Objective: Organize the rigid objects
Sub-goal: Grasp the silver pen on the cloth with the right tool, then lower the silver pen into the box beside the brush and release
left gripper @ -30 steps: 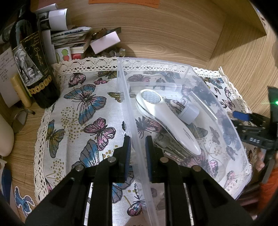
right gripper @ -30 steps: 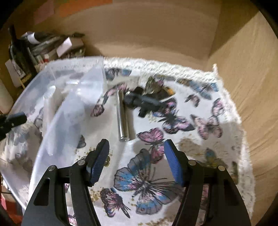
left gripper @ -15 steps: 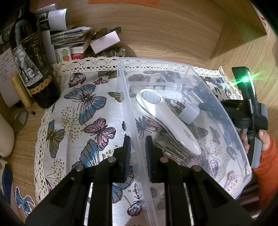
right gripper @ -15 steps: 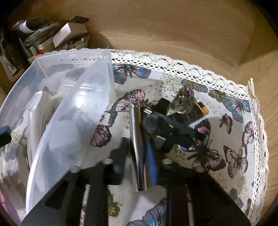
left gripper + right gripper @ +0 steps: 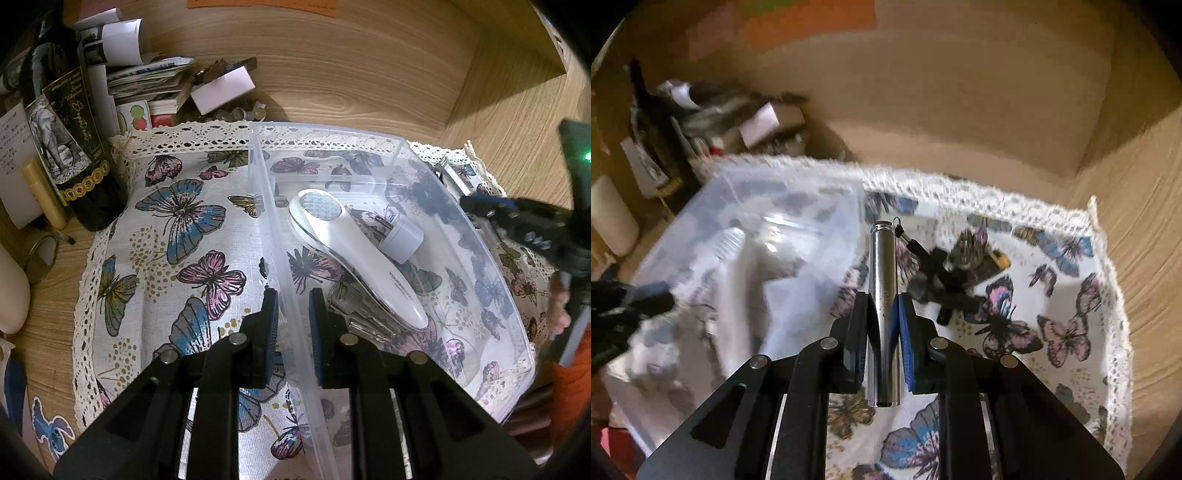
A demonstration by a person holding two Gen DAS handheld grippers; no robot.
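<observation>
My left gripper [image 5: 293,314] is shut on the left wall of a clear plastic bin [image 5: 275,236] on the butterfly cloth. Inside the bin lie a white handheld device [image 5: 354,258], a small white plug adapter [image 5: 400,240] and a bunch of keys [image 5: 354,310]. My right gripper [image 5: 882,317] is shut on a silver metal cylinder [image 5: 884,280] and holds it above the cloth, right of the bin [image 5: 746,236]. The right gripper also shows at the right edge of the left wrist view [image 5: 517,218].
A dark clump of small objects [image 5: 956,273] lies on the cloth [image 5: 1052,295] right of the cylinder. A wine bottle [image 5: 70,140], stacked papers [image 5: 147,85] and a small white box [image 5: 221,88] crowd the back left. Wooden walls enclose the back and right.
My right gripper closed on the silver cylinder and lifted it off the cloth. My left gripper has kept its hold on the bin wall.
</observation>
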